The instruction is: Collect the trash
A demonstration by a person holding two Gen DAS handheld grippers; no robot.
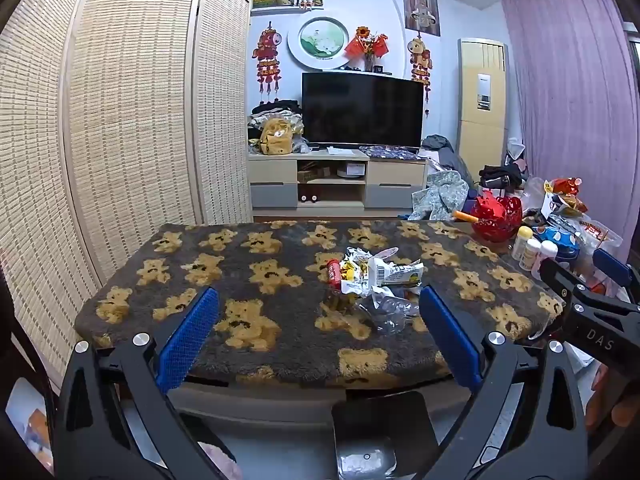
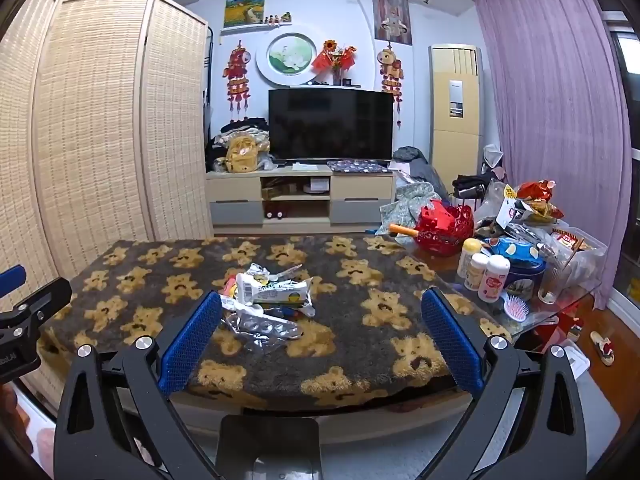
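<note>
crumpled wrappers (image 1: 376, 274) heaped mid bear-print blanket (image 1: 256, 280), clear crushed plastic (image 2: 260, 326) at near edge

The right gripper (image 1: 596, 280) shows only partly at the right edge of the left wrist view; one blue tip and a black arm. In the right wrist view the left gripper (image 2: 20, 300) is cut off at the left edge. Words on the wrappers (image 2: 276, 290) ahead are too small to read. The see-through plastic (image 1: 386, 312) near the pads is hard to make out.
</note>
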